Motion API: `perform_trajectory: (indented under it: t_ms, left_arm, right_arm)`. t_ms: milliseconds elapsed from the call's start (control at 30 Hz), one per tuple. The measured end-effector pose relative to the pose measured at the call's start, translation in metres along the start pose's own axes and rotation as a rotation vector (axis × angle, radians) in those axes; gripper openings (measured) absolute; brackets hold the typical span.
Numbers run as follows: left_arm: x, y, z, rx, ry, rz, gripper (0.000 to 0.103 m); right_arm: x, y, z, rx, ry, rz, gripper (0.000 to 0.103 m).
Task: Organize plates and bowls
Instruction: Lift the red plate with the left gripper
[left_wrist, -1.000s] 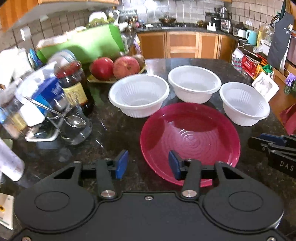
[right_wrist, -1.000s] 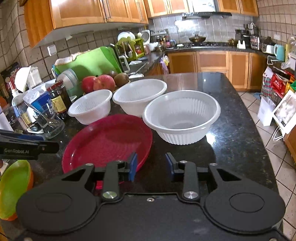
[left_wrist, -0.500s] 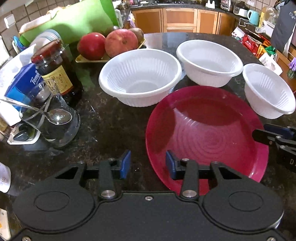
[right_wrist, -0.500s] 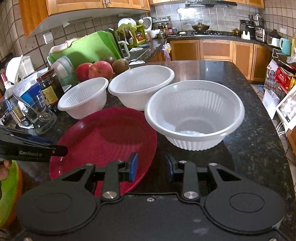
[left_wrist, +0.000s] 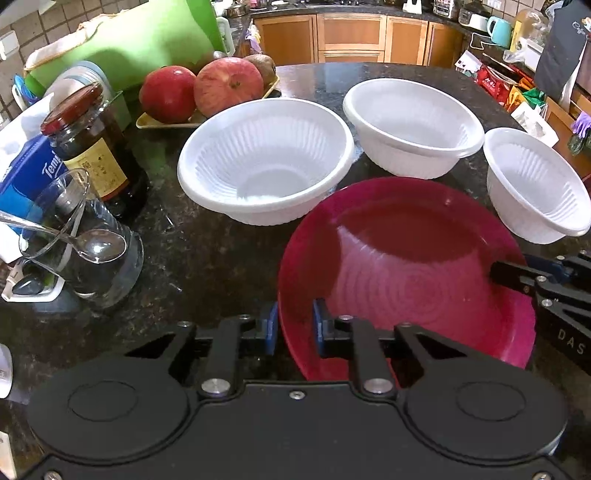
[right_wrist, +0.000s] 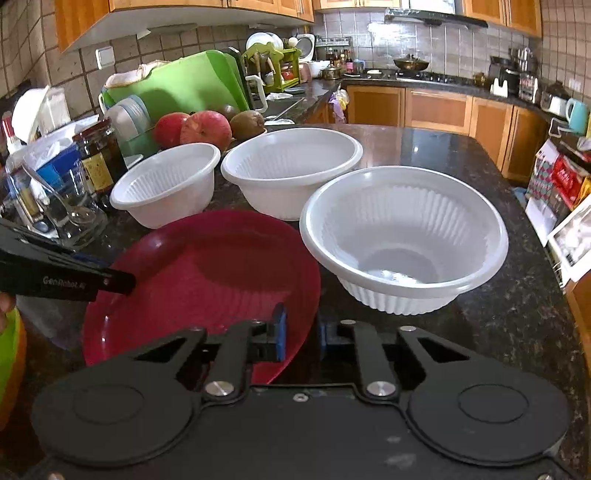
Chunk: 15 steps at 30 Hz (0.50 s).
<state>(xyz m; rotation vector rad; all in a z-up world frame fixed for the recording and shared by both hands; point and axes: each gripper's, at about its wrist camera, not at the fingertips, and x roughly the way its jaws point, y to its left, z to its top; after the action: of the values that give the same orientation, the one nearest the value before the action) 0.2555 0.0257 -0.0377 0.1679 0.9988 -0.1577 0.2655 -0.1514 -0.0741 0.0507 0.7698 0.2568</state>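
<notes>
Layout, left wrist view: plate (left_wrist: 406, 280) on the desk (left_wrist: 207, 266), nearest the camera. Three bowls in a row behind it: left bowl (left_wrist: 264, 162), middle bowl (left_wrist: 412, 127) farther back, right bowl (left_wrist: 535, 184) at the plate's right edge. Fruit tray (left_wrist: 207, 88) behind the left bowl. Jar (left_wrist: 98, 144) left of that bowl; glass (left_wrist: 77, 240) with a spoon (left_wrist: 92, 245) in it sits in front of the jar. Left gripper (left_wrist: 294, 326) straddles the plate's near-left rim; right gripper (right_wrist: 299, 332) straddles its opposite rim, beside the right bowl.
</notes>
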Motion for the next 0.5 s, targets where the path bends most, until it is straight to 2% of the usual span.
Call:
perform_trajectory:
  t_ms: [200, 500]
  left_arm:
    - [-0.01, -0.003, -0.01, -0.013, 0.035, -0.027, 0.023]
    - [-0.04, -0.026, -0.041, 0.01, 0.056, -0.057, 0.023]
  right_arm:
    - [-0.02, -0.001, -0.012, 0.01, 0.005, -0.002, 0.016]
    - [-0.066, -0.002, -0.044, 0.002, -0.01, -0.041, 0.015]
